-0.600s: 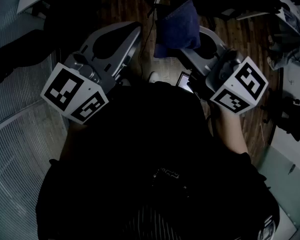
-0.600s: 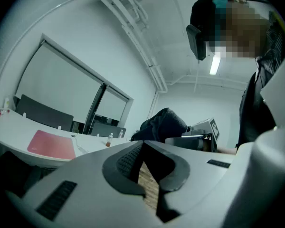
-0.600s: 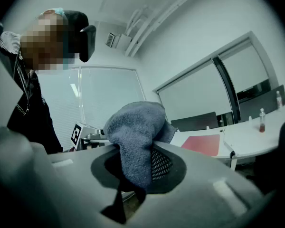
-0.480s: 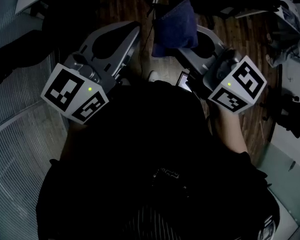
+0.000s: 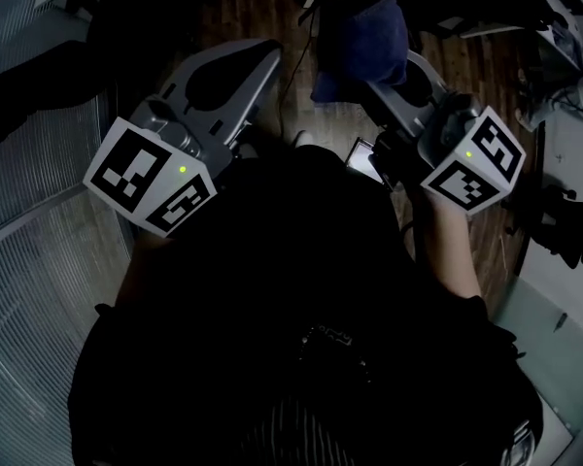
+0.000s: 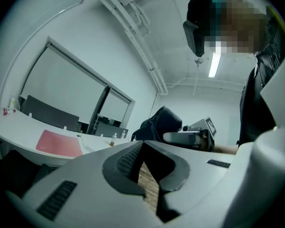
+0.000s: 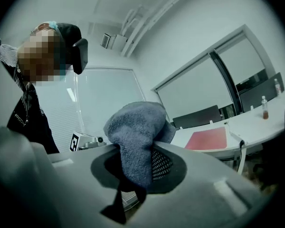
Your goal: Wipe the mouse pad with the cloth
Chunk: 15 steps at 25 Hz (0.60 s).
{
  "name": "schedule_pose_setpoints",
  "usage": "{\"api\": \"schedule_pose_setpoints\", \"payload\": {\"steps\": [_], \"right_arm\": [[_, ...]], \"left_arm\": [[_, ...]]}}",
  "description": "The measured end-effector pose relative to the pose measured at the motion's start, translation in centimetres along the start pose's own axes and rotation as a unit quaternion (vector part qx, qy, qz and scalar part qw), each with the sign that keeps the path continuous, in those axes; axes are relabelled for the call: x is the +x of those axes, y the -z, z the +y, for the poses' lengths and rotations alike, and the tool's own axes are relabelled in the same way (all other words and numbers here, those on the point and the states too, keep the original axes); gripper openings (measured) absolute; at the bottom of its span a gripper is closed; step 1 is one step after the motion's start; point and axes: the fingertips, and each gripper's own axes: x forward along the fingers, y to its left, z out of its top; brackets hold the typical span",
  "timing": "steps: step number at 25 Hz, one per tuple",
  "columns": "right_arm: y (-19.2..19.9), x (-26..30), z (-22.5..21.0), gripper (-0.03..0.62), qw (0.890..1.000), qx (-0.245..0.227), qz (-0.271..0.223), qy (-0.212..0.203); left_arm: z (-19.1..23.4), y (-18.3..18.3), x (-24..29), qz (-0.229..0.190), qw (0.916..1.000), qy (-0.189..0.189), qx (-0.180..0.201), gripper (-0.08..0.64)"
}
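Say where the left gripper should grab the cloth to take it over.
Probably the bunched wad of cloth bulging past the tips of the right gripper, approached from the side of the left gripper; the rest is pinched between the jaws.

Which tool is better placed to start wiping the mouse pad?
Right. The right tool is shut on the blue cloth, while the left tool has its jaws together with nothing between them. The pink mouse pad lies on the white table, apart from both.
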Motion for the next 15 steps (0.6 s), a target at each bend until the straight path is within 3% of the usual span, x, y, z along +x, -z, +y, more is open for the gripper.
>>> {"api": "schedule_pose_setpoints", "payload": {"steps": [4,7,11,15], "right_arm": [[2.5,3.8,2.2,0.067,1.0,0.002,-0.001,0.013],[2.6,3.7,1.4,0.067,1.0,0.013,-0.003,0.027],[-2.2,2.3,-7.1,0.067,0.999,0.019,-0.01,0.039],[-9.7,4.5,-13.5,0.067,0.999,0.018,-0.019,0.042]], "left_arm": [[2.6,1.3,-5.1,-0.013,0.9998,-0.011,-0.007,0.008],[2.8,1.5,-5.7,-0.015,0.9998,-0.011,-0.011,0.008],[4.8,-0.8,3.3,-0.001,1.0,0.002,0.002,0.008],[9.4,-7.0,10.1,0.032,0.9986,-0.019,0.038,0.008]]}}
